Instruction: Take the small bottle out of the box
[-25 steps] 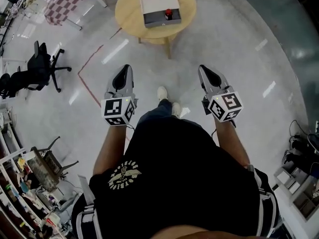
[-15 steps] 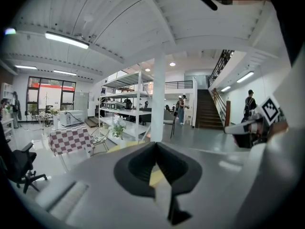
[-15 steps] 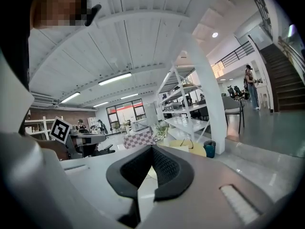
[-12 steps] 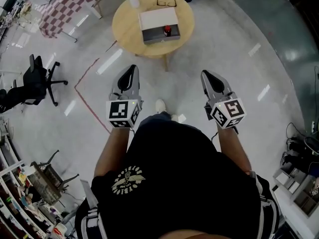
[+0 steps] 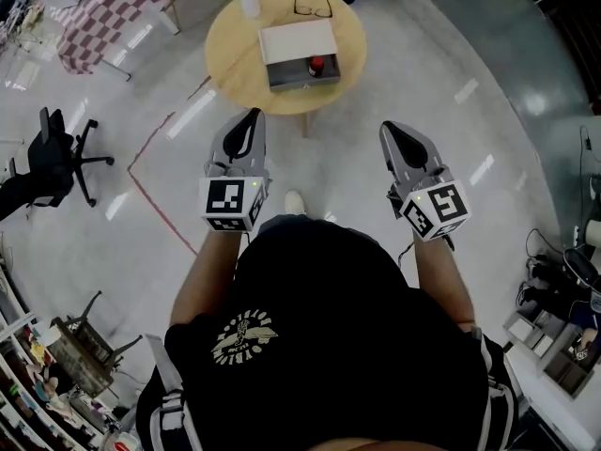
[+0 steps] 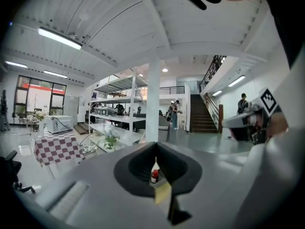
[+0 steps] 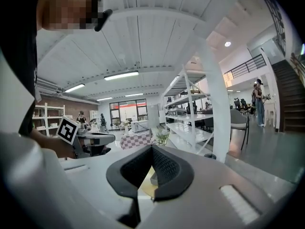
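Grippers first, from the head view: I see the left gripper [image 5: 250, 118] and right gripper [image 5: 392, 132] held well short of the round tabletop [image 5: 235, 50]. The small bottle [image 5: 316, 64] stands inside the open box [image 5: 296, 43], so the task is not yet begun. Left gripper view: jaws pressed together, empty, bottle far beyond. Right gripper view: jaws likewise closed on nothing.
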### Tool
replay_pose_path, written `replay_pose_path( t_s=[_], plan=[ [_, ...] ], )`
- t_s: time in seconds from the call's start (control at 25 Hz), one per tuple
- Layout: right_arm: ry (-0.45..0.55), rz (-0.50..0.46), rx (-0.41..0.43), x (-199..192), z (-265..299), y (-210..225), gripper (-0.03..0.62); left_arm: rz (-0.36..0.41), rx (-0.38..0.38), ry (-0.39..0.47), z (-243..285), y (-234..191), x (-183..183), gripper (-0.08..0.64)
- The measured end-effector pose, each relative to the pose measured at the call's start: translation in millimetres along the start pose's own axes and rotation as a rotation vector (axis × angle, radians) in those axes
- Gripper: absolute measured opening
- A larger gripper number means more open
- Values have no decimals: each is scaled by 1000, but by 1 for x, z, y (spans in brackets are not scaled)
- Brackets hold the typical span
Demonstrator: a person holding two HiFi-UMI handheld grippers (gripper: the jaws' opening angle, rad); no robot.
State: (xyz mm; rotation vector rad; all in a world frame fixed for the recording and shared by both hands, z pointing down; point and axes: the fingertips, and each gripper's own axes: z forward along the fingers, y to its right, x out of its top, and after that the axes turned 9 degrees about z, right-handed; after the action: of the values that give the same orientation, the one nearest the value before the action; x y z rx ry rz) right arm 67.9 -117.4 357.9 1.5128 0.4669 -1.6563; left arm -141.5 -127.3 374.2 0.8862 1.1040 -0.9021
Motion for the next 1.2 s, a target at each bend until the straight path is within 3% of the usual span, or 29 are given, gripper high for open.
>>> replay_pose_path(
  t_s=[0.2, 0.44, 0.56, 0.8, 1.2],
  plan=[
    [-21, -49, -25, 14, 14, -1, 8, -22, -42, 13, 20, -13, 5, 0],
    [-21, -173, -34, 42, 32, -8, 8, 9, -12, 13, 24, -48, -10, 0],
    [-31, -131, -32, 27, 43, -5, 8, -29, -13, 3, 29, -51, -24, 0],
    [-54, -75, 8, 4, 74, -25, 8, -33, -40, -2, 30, -52, -33, 0],
    [-111, -61, 86, -16, 104, -18, 8, -71, 25, -15, 40, -71, -38, 0]
  ],
)
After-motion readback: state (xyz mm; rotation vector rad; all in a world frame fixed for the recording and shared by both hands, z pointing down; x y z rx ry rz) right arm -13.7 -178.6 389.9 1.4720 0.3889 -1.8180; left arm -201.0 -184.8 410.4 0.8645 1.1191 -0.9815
